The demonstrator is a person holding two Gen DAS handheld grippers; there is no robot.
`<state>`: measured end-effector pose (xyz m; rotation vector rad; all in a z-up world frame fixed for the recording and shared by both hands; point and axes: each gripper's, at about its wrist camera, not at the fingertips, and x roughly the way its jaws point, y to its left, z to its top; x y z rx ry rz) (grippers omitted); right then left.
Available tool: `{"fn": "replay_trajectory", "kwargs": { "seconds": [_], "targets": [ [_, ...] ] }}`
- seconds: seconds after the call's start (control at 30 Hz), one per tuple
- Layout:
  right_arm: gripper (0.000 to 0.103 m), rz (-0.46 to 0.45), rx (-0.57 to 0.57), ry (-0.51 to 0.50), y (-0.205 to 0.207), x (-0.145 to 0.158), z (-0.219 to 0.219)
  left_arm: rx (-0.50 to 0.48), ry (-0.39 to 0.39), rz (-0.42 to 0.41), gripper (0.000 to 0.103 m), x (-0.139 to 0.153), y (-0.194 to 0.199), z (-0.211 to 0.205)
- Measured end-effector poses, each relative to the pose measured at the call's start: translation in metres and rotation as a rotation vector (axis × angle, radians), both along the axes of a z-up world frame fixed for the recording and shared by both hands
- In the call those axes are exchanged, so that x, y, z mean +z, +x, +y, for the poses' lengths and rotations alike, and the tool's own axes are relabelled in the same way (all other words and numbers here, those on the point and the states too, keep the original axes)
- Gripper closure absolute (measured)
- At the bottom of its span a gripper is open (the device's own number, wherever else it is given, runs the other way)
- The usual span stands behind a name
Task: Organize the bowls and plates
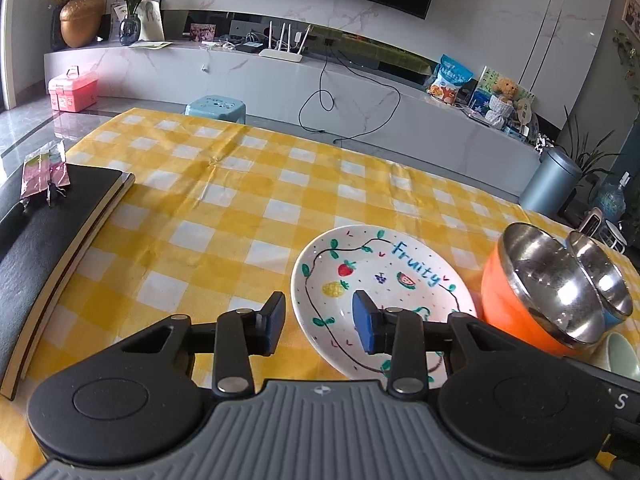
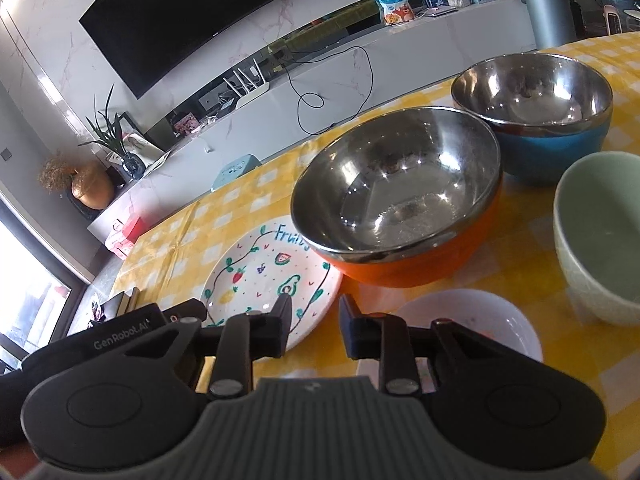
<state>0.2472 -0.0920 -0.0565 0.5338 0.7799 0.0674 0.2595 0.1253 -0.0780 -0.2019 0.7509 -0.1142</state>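
Observation:
A white plate painted with fruit [image 1: 380, 276] [image 2: 256, 280] lies on the yellow checked tablecloth [image 1: 220, 208]. My left gripper [image 1: 320, 324] is open and straddles the plate's left rim, with its right finger over the plate and its left finger outside. To the right stand an orange steel-lined bowl [image 1: 504, 300] [image 2: 400, 188], a blue one [image 1: 604, 280] [image 2: 532, 92] and a pale green bowl [image 1: 622, 354] [image 2: 600, 232]. My right gripper [image 2: 316, 328] is open at the plate's near right rim, between it and a small white bowl [image 2: 472, 320]. Neither gripper holds anything.
A black notebook [image 1: 52, 232] with a pink packet [image 1: 44, 172] on it lies at the table's left edge. A light blue stool [image 1: 216, 106] stands beyond the far edge. The left gripper's body [image 2: 120, 340] shows at the left of the right wrist view.

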Motion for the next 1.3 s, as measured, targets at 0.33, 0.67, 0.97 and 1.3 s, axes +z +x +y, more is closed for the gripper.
{"fn": "replay_trajectory", "kwargs": {
  "seconds": [0.33, 0.67, 0.97, 1.3],
  "targets": [
    [0.081, 0.031, -0.012, -0.005, 0.017, -0.016, -0.001, 0.009, -0.031, 0.017, 0.080, -0.017, 0.014, 0.004],
    [0.095, 0.026, 0.019, 0.007, 0.022, -0.022, -0.002, 0.033, -0.063, 0.046, 0.086, -0.013, 0.015, 0.008],
    [0.096, 0.038, 0.128, 0.032, -0.008, -0.020, 0.002, 0.107, -0.116, 0.091, 0.092, -0.009, -0.042, 0.038],
    [0.081, -0.004, 0.156, 0.000, 0.000, -0.016, -0.004, 0.085, -0.149, 0.071, 0.080, -0.012, -0.032, 0.048]
  ]
}}
